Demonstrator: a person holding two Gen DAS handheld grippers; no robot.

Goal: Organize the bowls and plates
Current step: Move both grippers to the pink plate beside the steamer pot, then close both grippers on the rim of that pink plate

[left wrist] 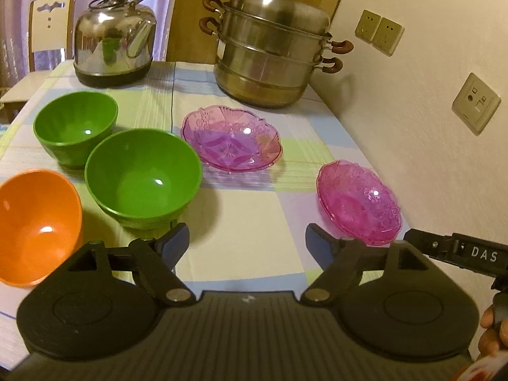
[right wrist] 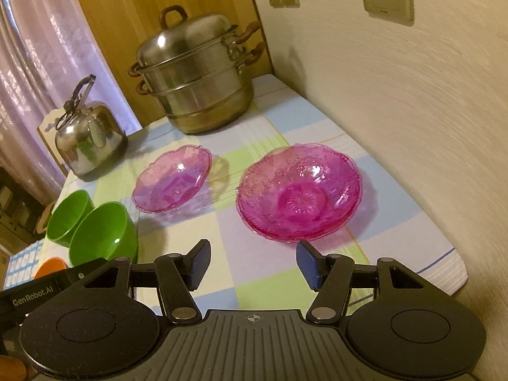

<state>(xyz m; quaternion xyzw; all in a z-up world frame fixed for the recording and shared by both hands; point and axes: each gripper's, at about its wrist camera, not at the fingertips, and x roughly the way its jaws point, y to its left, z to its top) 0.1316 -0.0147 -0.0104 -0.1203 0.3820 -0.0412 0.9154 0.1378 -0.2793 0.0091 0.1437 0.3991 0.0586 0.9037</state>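
**On the checked tablecloth: sorting part done, both grippers empty**

Near the wall-side edge of the table (right wrist: 412, 254) sits the pink plate stack (right wrist: 298, 195) (looks like two or more nested, rims doubled, can't count for sure). A single lighter pink plate (right wrist: 173, 179) lies apart from it, toward the middle of the table, not yet stacked. On the far side from the wall: two green bowls side by side, the nearer green bowl (left wrist: 143, 177) touching or almost touching the farther green bowl (left wrist: 74, 127), and an orange bowl (left wrist: 36, 225) at the near edge, just beside the nearer green one. None of the bowls are nested.

Left gripper (left wrist: 247, 244) spread wide, nothing between its fingers, hovering over bare cloth between the nearer green bowl and the plate stack. Right gripper (right wrist: 253, 262) also wide apart and empty, pointing at the near rim of the plate stack.

Progress judgement: plates seem partly gathered; the loose pink plate remains, plus all three bowls to be stacked or grouped. Roughly a third to half done.

Around: steel kettle (left wrist: 114, 38) and a tiered steamer pot (left wrist: 270, 47) at the far edge, well clear of the work. Wall close beside the stack limits approach from that side. Nothing blocks the loose plate.
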